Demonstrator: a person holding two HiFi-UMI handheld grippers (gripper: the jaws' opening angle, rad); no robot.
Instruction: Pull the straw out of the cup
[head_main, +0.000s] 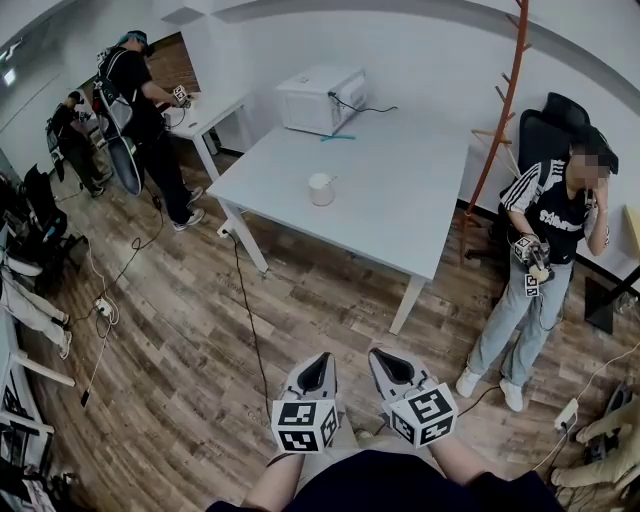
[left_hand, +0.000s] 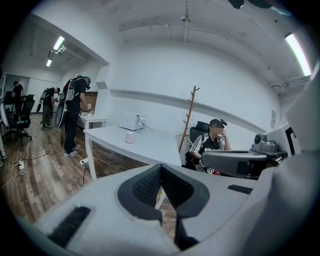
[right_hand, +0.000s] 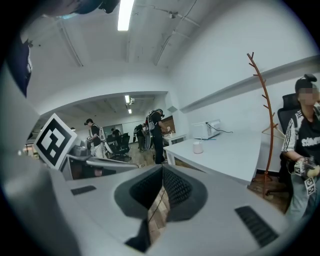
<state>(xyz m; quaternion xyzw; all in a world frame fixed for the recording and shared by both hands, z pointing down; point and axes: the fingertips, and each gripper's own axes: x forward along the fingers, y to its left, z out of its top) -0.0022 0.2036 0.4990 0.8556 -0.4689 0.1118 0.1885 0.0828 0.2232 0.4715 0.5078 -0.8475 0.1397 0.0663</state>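
Note:
A small white cup (head_main: 321, 189) stands on the white table (head_main: 400, 200), far ahead of me. It also shows as a small cup (left_hand: 130, 137) in the left gripper view and a small cup (right_hand: 198, 147) in the right gripper view. A straw in it is too small to make out. My left gripper (head_main: 318, 372) and right gripper (head_main: 388, 365) are held side by side low, close to my body, over the wood floor and well short of the table. Each has its jaws together with nothing between them.
A white microwave-like box (head_main: 320, 98) and a teal stick (head_main: 338, 138) lie at the table's far end. A wooden coat rack (head_main: 500, 120) and a seated person (head_main: 550, 230) are to the right. People stand at the far left (head_main: 140, 100). Cables (head_main: 250, 320) cross the floor.

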